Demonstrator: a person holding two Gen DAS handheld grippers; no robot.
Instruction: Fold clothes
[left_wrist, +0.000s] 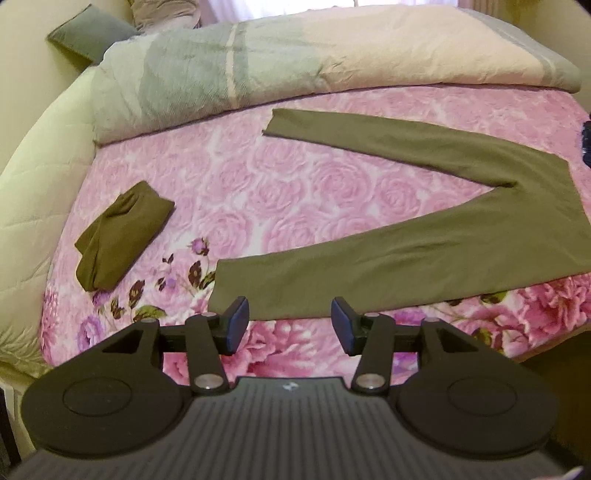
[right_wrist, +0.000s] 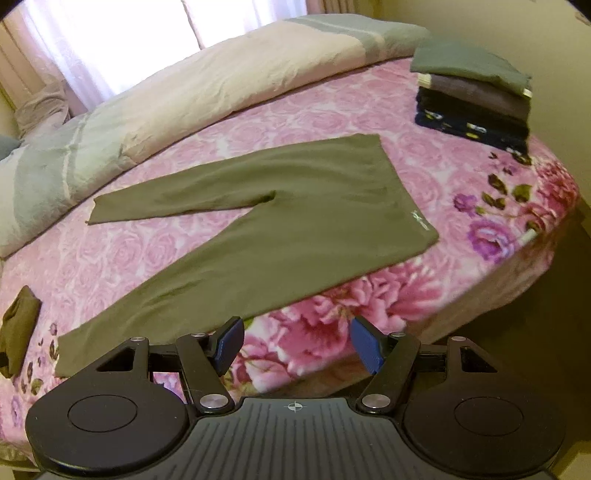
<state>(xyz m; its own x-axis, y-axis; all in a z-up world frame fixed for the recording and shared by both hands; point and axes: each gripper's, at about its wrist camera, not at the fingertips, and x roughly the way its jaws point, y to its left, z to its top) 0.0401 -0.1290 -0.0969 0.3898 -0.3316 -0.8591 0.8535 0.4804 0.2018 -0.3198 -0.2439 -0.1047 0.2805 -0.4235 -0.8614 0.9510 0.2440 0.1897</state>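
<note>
Olive-green leggings (left_wrist: 424, 243) lie spread flat on the pink floral bedspread (left_wrist: 295, 177), legs apart in a V, waistband to the right. My left gripper (left_wrist: 290, 325) hovers above the hem of the near leg, open, nothing between its blue pads. In the right wrist view the same leggings (right_wrist: 280, 236) stretch from the waistband at right to the leg ends at left. My right gripper (right_wrist: 297, 345) hangs open over the bed's near edge, clear of the cloth. A small folded olive garment (left_wrist: 122, 236) rests at the left of the bed, also seen as the folded olive garment (right_wrist: 16, 328).
A rolled grey-and-cream duvet (left_wrist: 295, 70) runs along the far side of the bed. A stack of folded clothes (right_wrist: 476, 92) sits at the bed's far right corner. A grey pillow (left_wrist: 88, 33) lies at the far left. The bed's edge (right_wrist: 480, 295) drops off at right.
</note>
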